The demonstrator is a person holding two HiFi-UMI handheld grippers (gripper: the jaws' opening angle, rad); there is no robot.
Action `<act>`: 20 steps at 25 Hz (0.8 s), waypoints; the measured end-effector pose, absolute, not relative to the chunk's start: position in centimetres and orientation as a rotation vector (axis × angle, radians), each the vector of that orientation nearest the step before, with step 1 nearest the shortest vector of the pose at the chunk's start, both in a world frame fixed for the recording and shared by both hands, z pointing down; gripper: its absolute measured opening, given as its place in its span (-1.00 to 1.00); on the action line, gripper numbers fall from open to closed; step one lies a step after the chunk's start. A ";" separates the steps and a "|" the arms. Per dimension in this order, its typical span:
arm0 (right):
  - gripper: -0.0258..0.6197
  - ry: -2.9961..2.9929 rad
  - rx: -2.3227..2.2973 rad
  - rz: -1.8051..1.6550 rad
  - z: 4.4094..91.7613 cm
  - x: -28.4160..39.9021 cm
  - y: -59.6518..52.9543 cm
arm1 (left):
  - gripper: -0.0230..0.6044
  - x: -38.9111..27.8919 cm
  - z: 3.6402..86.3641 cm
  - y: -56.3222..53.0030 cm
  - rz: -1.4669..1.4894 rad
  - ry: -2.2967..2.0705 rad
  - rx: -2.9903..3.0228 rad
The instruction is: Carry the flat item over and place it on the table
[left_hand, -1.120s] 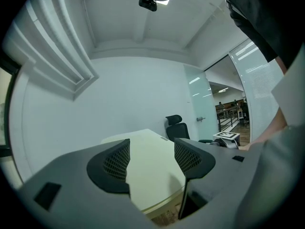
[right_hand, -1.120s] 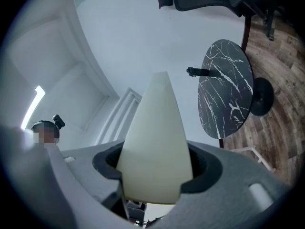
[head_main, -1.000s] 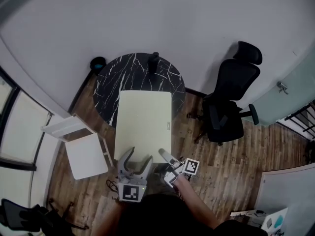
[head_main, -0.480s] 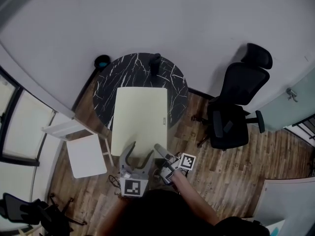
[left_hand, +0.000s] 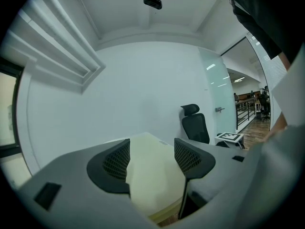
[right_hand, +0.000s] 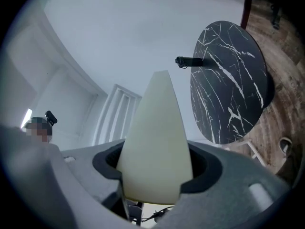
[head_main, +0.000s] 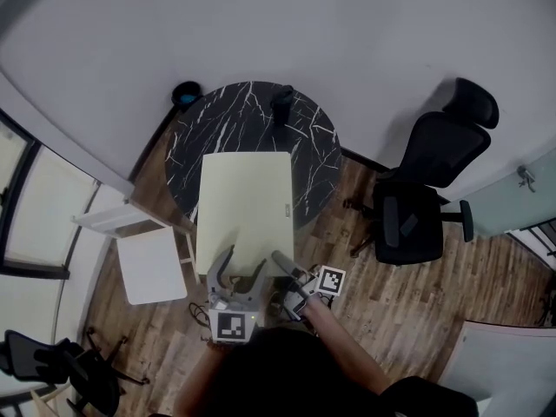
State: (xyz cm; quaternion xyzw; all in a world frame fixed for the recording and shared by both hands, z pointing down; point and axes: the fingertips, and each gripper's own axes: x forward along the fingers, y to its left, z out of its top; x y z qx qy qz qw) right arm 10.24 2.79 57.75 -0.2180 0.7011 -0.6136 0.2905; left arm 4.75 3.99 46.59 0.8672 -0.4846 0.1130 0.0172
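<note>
A pale yellow flat board [head_main: 244, 208] is held level in front of me, its far end over the round black marble table [head_main: 233, 125]. My right gripper [head_main: 284, 272] sits at the board's near right edge. In the right gripper view the board [right_hand: 156, 137] fills the gap between the jaws, which are shut on it. My left gripper [head_main: 240, 270] is at the near left edge with its jaws spread wide, open. In the left gripper view the board [left_hand: 153, 175] shows between and below those jaws. I cannot tell whether the board touches the table.
A small black object [head_main: 281, 100] stands at the table's far edge. A black office chair [head_main: 423, 202] is to the right, a white side table [head_main: 149, 263] to the left. A white wall runs behind the table, over a wooden floor [head_main: 365, 307].
The table has come nearer across the three head view frames, and the board now reaches further over it. Both grippers keep their places at the board's near edge.
</note>
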 end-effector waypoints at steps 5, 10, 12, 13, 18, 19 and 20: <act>0.01 1.864 -0.614 -1.652 59.4 9.6 -0.6 | -0.01 3.5 48.6 -0.1 0.350 -1.451 2.677; 0.01 1.841 -0.670 -1.668 60.5 8.9 -5.1 | -0.01 1.9 49.0 -5.1 0.369 -1.385 2.733; 0.01 1.837 -0.706 -1.677 61.3 8.7 -7.2 | -0.01 1.0 48.9 -7.1 0.378 -1.368 2.741; 0.01 1.835 -0.725 -1.682 61.7 8.6 -8.1 | -0.01 0.6 48.8 -7.9 0.382 -1.361 2.745; 0.01 1.814 -0.780 -1.706 63.3 7.9 -12.1 | -0.01 -1.0 48.8 -11.6 0.362 -1.321 2.769; 0.01 1.813 -0.792 -1.708 63.5 7.8 -12.8 | -0.01 -1.4 48.9 -12.2 0.360 -1.311 2.771; 0.01 1.814 -0.808 -1.710 63.7 7.6 -13.4 | -0.01 -1.7 49.1 -12.7 0.361 -1.299 2.770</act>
